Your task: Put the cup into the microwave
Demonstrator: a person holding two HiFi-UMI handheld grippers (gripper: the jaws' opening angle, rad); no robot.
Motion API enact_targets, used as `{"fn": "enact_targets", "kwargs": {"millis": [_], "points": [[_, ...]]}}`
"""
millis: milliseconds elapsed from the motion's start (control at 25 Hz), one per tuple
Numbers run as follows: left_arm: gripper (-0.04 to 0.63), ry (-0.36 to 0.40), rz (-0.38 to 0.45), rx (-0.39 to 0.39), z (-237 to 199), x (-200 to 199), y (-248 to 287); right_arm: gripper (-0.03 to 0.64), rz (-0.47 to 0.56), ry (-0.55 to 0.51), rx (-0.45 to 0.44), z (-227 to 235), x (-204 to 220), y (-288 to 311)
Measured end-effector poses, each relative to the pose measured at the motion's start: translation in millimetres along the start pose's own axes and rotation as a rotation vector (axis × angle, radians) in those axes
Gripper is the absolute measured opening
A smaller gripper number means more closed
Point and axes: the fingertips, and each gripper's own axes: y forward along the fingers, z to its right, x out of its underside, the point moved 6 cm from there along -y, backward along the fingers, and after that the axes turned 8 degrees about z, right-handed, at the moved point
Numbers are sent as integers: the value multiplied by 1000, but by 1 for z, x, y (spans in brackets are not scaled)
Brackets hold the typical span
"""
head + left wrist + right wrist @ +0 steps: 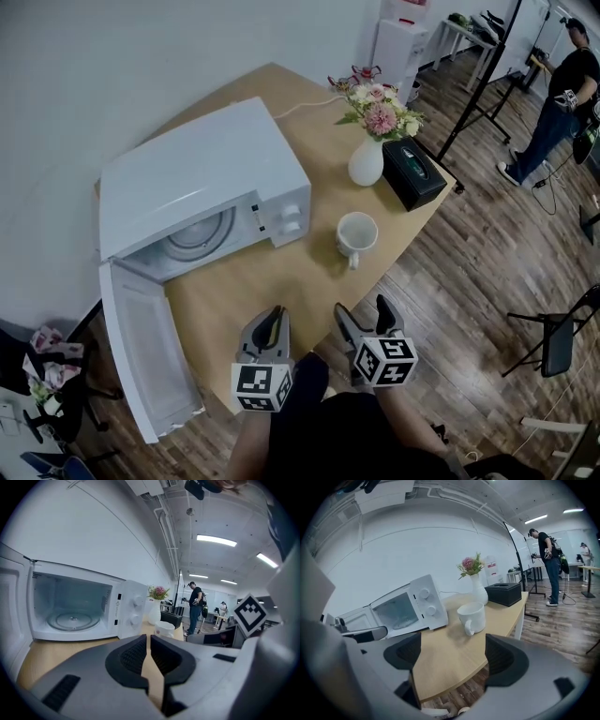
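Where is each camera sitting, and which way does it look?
Head view: on the person's head, looking steeply down at the table, open microwave and cup; left hand-held gripper, right hand-held gripper and dark top show.
Left gripper view: on the left hand-held gripper, facing the microwave's open front; its closed jaws show.
Right gripper view: on the right hand-held gripper, facing the cup; its open jaws show.
Shared: all three show microwave and cup.

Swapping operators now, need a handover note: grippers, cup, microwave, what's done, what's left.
Left gripper: shut, empty.
Right gripper: open, empty, pointed at the cup, short of it.
Cup: upright on the table, right of the microwave, handle toward the person.
Microwave: door open, nothing inside.
Done: cup not yet touched.
Left: grip cup, set it inside.
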Motion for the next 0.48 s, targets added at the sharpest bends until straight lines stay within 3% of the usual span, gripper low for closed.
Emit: {"fn": "enact_targets", "kwargs": {"millis": [480], "points": [[6,-21,-19,54,-29,2,43,385,0,-9,115,18,-9,60]]}}
